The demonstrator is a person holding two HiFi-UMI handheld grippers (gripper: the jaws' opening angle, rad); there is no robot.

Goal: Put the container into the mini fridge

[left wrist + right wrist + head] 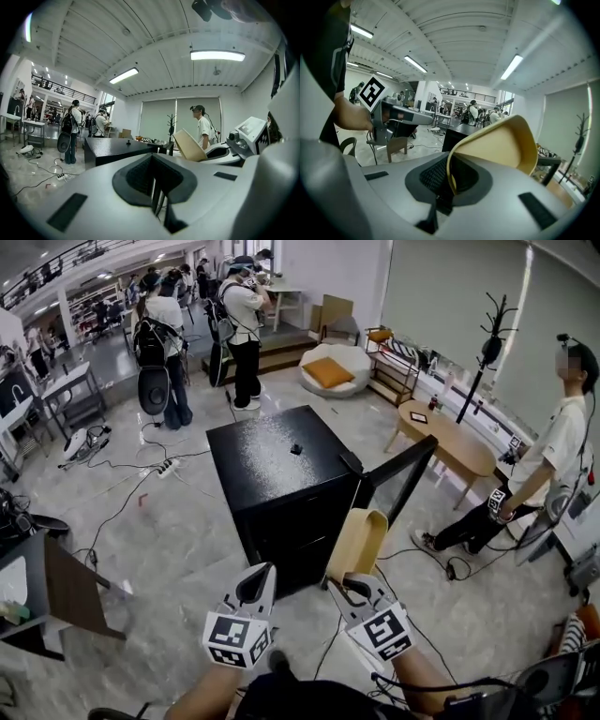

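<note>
Head view: both forearms come in from the near edge, bare, held side by side in front of the body. The left gripper (255,585) points level toward the mini fridge (272,456); the right gripper (354,587) tips slightly down, with its marker cube facing up. The right tongs are clenched on the lower rim of the container (356,542), a tan, thin-walled, rounded tub, tilted with its open mouth toward the right. It is held in the air just in front of the fridge's near right corner and is not inside. The fridge is a black box with a speckled matte top; its door (405,472) is swung open to the right. The floor is glossy grey stone.

Left gripper view: the left gripper (152,164) has grey plastic shells and dark ribbed pads that are drawn together, with only a thin slit between them and nothing in it. The container (190,145) and the right gripper (234,150) are at the right, with the fridge (117,147) ahead.

Right gripper view: the right gripper (449,180) has its pads pinched on the container (501,145) wall, whose smooth curved lip rises to the right. The left gripper (401,115) is at the left, and the fridge (459,136) is beyond.
</note>
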